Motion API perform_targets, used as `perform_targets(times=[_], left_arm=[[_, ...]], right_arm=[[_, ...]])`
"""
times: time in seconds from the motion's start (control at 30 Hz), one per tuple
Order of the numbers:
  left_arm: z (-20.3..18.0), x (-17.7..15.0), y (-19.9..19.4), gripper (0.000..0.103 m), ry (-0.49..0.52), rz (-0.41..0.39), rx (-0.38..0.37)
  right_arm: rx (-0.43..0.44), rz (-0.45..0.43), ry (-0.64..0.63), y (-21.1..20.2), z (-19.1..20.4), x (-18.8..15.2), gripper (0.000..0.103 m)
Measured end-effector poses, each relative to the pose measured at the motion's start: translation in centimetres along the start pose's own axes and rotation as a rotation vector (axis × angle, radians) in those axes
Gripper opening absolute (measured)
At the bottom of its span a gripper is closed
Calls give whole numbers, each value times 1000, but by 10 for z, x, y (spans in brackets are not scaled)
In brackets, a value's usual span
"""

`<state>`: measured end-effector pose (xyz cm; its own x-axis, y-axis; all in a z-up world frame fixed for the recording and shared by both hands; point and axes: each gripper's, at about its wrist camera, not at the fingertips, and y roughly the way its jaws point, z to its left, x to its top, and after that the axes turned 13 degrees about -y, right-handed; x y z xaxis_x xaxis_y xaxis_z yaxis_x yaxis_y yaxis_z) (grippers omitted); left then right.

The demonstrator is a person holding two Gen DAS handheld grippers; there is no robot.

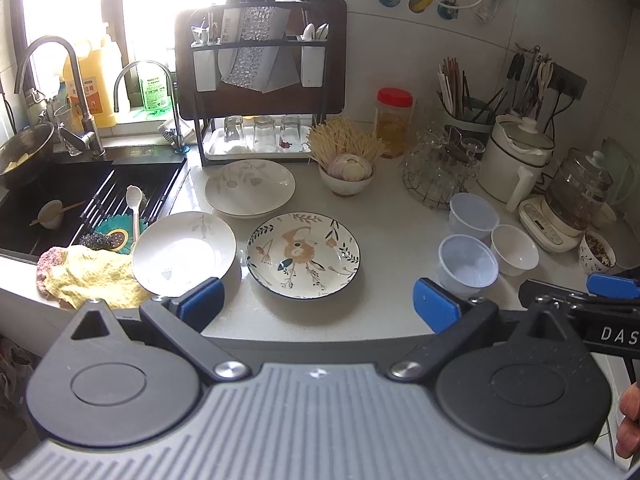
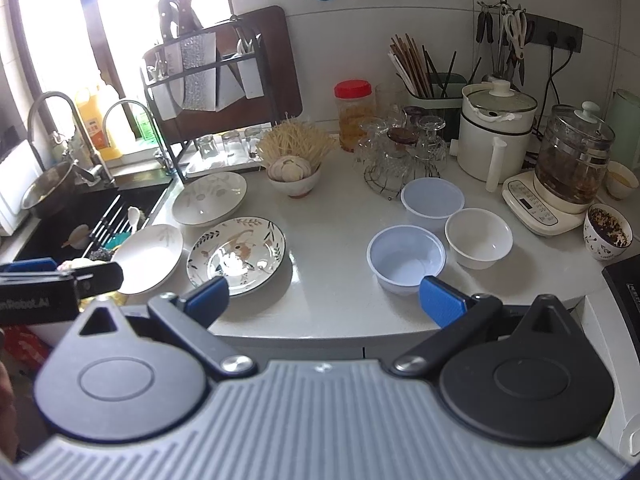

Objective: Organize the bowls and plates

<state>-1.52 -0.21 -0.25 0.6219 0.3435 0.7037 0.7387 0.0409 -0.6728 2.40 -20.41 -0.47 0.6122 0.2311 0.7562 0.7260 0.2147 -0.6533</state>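
Observation:
Three plates lie on the white counter: a flower-patterned plate (image 1: 303, 255) (image 2: 237, 255), a plain white plate (image 1: 184, 253) (image 2: 150, 258) to its left, and a leaf-print plate (image 1: 250, 188) (image 2: 209, 199) behind them. Three small bowls stand to the right: a bluish plastic bowl (image 1: 468, 264) (image 2: 406, 259), a second plastic bowl (image 1: 473, 213) (image 2: 432, 202) and a white bowl (image 1: 514, 250) (image 2: 478, 237). My left gripper (image 1: 318, 304) is open and empty at the counter's front edge before the flower plate. My right gripper (image 2: 324, 298) is open and empty, near the bluish bowl.
A sink (image 1: 88, 196) with a spoon and cup is at left, a yellow cloth (image 1: 92, 276) beside it. A dish rack (image 1: 260, 92), garlic bowl (image 1: 347, 178), glasses in a wire basket (image 1: 440, 168), a cooker (image 1: 516, 156) and kettle (image 1: 576, 196) line the back.

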Motion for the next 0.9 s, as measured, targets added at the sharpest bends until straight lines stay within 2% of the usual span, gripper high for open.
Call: perform_targets(times=[0.9], left_arm=[[-4, 3, 10, 102, 8, 12, -7]], right_arm=[[-1, 4, 27, 5, -2, -1, 103]])
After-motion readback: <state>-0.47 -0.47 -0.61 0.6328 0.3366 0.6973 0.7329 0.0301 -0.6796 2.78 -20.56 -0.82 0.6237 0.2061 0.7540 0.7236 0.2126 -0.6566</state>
